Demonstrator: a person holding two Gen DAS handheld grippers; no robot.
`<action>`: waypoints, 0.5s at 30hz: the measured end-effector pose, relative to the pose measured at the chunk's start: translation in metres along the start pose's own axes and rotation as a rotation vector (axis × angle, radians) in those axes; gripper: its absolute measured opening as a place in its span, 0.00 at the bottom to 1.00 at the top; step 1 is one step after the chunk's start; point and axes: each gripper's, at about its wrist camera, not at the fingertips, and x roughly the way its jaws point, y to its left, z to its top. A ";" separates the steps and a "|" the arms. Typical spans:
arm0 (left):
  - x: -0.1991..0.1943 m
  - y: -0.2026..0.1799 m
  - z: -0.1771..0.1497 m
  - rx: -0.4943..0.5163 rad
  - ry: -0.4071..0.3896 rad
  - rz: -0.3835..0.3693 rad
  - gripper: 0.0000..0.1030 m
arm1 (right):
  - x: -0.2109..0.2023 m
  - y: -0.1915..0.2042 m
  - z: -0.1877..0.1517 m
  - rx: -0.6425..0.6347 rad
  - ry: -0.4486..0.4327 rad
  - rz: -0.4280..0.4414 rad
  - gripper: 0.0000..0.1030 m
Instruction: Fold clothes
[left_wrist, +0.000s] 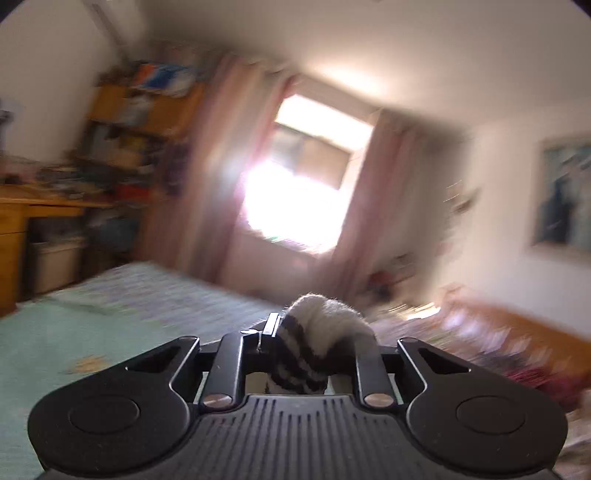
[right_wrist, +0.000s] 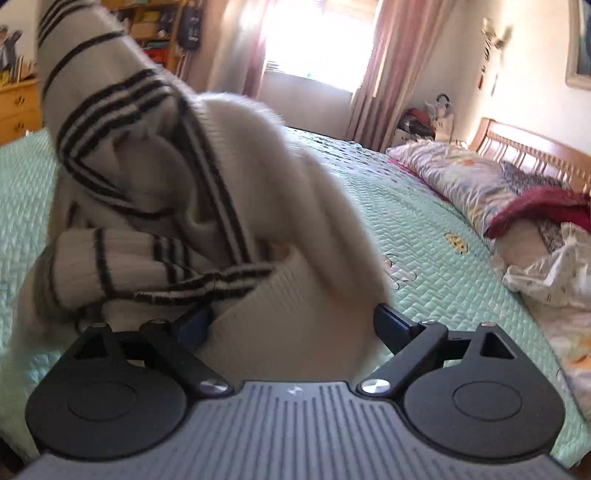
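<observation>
White fluffy sweater (right_wrist: 229, 177) with black stripes lay heaped on the green bed (right_wrist: 424, 206) before the spread right tool (right_wrist: 295, 325), hiding its left finger; pillows (right_wrist: 454, 177) beyond. Left tool (left_wrist: 314, 343) pinched its striped edge.

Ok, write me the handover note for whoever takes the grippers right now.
Left gripper: shut on a striped edge of the sweater, held up off the bed.
Right gripper: open, the sweater's white body between its fingers, not pinched.
Sweater: hangs bunched from the left grip, lower part heaped on the bed, sleeve cuff in front.
Done: nothing folded yet.
Left: spread it flat, fold sleeves in, fold the body.
</observation>
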 end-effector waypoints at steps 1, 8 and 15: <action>0.009 0.008 -0.014 0.009 0.062 0.031 0.24 | -0.002 0.001 0.001 0.024 0.003 0.017 0.90; 0.020 0.083 -0.126 -0.085 0.363 0.204 0.41 | -0.026 0.038 -0.007 0.068 -0.031 0.181 0.91; -0.018 0.147 -0.146 -0.146 0.425 0.289 0.57 | -0.011 0.065 -0.002 0.051 0.019 0.156 0.91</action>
